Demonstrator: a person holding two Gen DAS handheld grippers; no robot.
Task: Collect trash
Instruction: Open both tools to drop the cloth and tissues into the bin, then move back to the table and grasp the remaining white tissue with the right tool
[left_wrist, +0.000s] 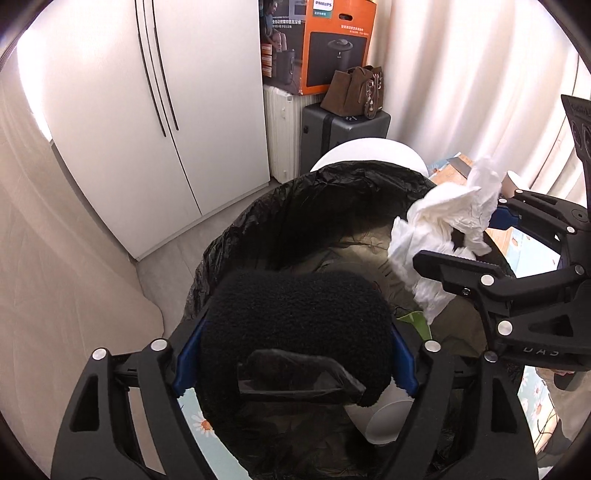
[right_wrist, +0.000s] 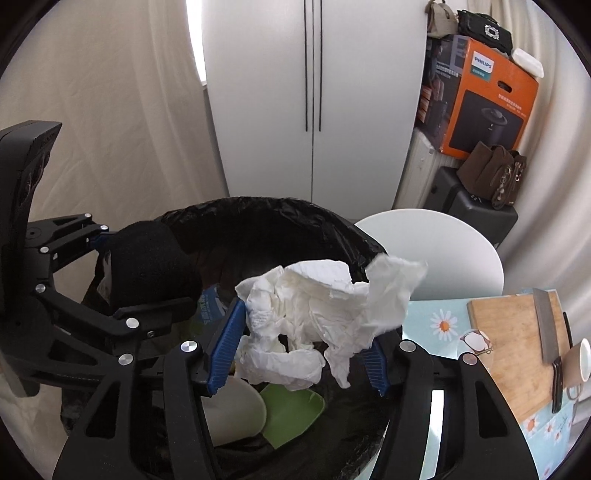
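In the left wrist view, the left gripper (left_wrist: 295, 354) was clamped on a black fuzzy bundle (left_wrist: 295, 325) with a scrap of dark plastic (left_wrist: 299, 376) against it, held just over the near rim of the bin lined with a black bag (left_wrist: 295, 184), probably so it would fall inside when let go. To the right, the right gripper (left_wrist: 476, 236) carried crumpled white tissue (left_wrist: 443, 221) above the same opening. This view alone showed a white paper cup (left_wrist: 384, 417) low in the bin beneath the bundle. In the right wrist view, the right gripper (right_wrist: 303, 343) had its blue pads (right_wrist: 227, 343) pressed onto the tissue (right_wrist: 325, 306), hanging over the bag's mouth (right_wrist: 258, 210). Only here did a green piece (right_wrist: 291, 410), a pale disc (right_wrist: 236, 410), and the cutting board (right_wrist: 517, 347) with a knife (right_wrist: 550, 336) on the table at right appear.
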